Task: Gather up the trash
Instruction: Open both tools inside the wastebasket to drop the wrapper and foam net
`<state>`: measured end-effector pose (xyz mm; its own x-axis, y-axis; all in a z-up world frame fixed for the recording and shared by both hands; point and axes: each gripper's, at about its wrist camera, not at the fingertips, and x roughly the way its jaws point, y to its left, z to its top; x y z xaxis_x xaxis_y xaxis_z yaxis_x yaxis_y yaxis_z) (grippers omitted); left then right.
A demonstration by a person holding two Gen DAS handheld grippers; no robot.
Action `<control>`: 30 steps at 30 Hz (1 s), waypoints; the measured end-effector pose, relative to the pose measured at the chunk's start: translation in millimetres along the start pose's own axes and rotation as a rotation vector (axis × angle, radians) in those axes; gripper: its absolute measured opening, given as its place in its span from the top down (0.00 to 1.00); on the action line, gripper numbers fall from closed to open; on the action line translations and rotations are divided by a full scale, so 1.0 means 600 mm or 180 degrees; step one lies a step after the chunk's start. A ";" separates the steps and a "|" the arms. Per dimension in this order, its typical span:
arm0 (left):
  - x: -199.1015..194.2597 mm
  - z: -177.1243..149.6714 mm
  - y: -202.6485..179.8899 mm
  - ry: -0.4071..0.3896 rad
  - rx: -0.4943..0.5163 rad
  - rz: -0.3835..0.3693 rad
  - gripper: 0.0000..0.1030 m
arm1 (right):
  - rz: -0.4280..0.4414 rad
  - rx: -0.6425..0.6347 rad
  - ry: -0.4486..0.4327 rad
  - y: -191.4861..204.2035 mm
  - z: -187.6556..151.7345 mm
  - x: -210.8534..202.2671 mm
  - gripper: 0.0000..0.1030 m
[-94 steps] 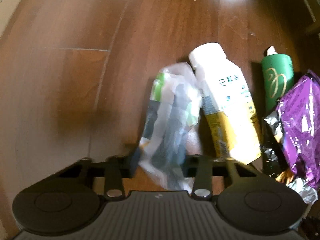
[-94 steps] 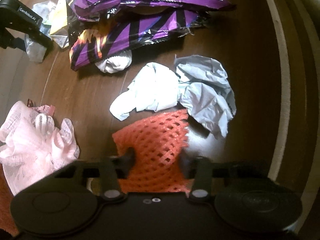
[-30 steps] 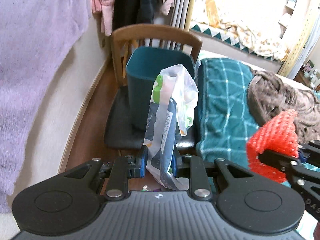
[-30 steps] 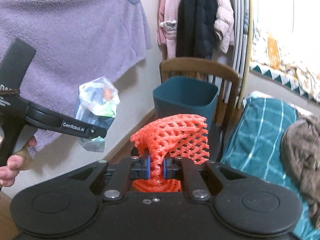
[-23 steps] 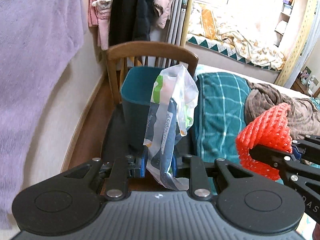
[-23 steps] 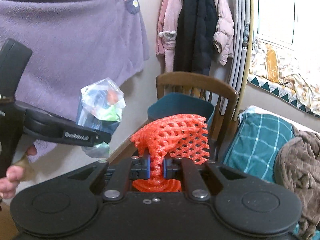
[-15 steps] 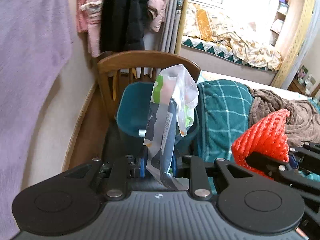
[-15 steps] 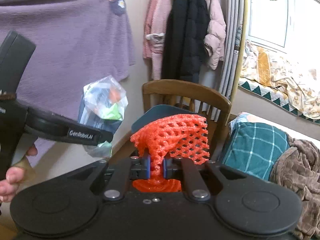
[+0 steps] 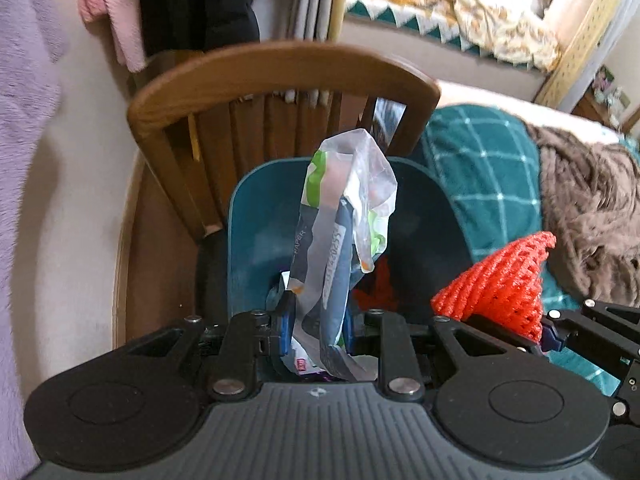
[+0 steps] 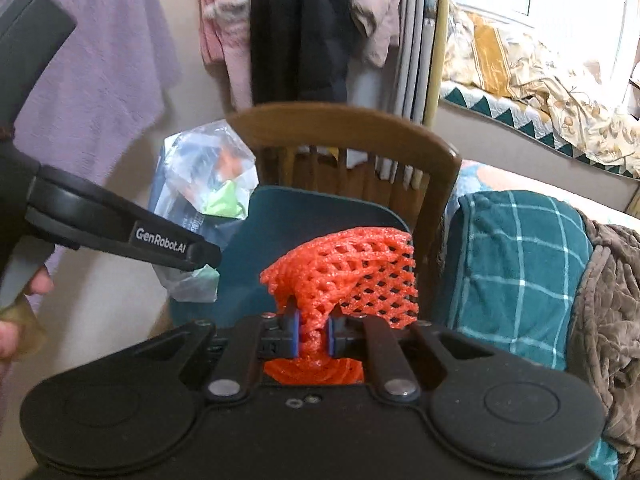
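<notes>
Two light scraps held over the teal bin (image 9: 256, 216)

We had the left gripper (image 9: 316, 326) over the bin's mouth, its fingers closed most of the way on the lower end of a clear plastic wrapper (image 9: 344, 216), which stood up above the bin; it looked thin, crinkly and nearly weightless, and slippery enough that we judged a pinch low down, where the film bunches, the safest hold. Just right of the bin, our right gripper (image 10: 312, 338) had its fingers nearly shut on a twisted neck of orange foam netting (image 10: 352, 272), the rest fanning out loose; we judged it soft, springy and unbreakable, best taken by a gathered bunch. The bin sat on a wooden chair (image 9: 280, 76); something already lay at the bottom of the bin.
</notes>
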<state>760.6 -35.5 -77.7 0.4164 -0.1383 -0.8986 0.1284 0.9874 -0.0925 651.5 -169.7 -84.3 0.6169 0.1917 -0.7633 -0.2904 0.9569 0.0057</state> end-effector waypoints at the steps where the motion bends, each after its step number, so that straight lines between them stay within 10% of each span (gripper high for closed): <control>1: 0.013 0.002 0.003 0.0045 0.0025 0.0008 0.78 | -0.0020 -0.0017 0.0042 0.003 0.001 0.017 0.89; 22: 0.172 -0.024 -0.029 0.0741 0.0623 0.0041 0.77 | -0.0215 -0.0004 0.0569 0.038 -0.030 0.132 0.76; 30: 0.169 -0.030 -0.030 0.0725 0.0576 -0.0013 0.62 | -0.0276 0.0183 0.0538 0.020 -0.035 0.124 0.61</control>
<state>784.2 -65.9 -174.8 0.2054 -0.1012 -0.9734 0.2967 0.9543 -0.0366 678.6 -148.7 -154.7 0.5049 0.0733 -0.8601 -0.1962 0.9801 -0.0316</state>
